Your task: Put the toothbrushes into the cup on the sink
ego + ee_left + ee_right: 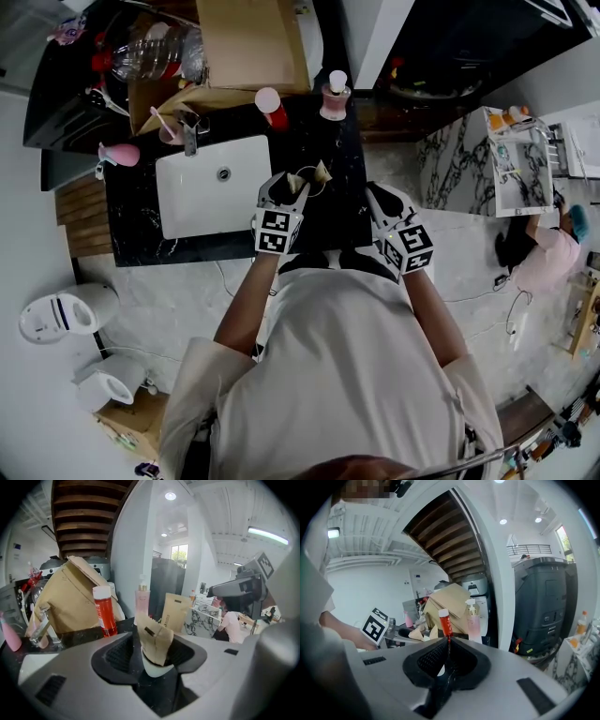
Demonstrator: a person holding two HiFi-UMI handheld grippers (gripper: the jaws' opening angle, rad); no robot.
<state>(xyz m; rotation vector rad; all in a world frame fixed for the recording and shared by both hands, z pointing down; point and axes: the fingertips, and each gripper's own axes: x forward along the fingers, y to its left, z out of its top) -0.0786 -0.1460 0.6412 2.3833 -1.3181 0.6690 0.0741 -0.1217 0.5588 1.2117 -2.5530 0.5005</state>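
Observation:
A white cup (pixel 157 667) stands on the black counter (pixel 342 150) to the right of the sink. A toothbrush in a brown paper packet (pixel 154 637) stands upright in it. A second brown packet (pixel 176 613) shows just behind, to the right. In the head view the cup (pixel 313 187) with two paper tips sits right at my left gripper's tip. My left gripper (pixel 152 654) is open, its jaws on either side of the cup and packet without pressing them. My right gripper (pixel 446 651) is shut with nothing in it, and hangs over the counter's front right (pixel 384 204).
The white sink basin (pixel 214 187) and its faucet (pixel 190 136) lie to the left. At the back stand a red tube (pixel 272 106), a pink pump bottle (pixel 335 98) and a brown paper bag (pixel 187 98). A person in pink (pixel 548 255) crouches far right.

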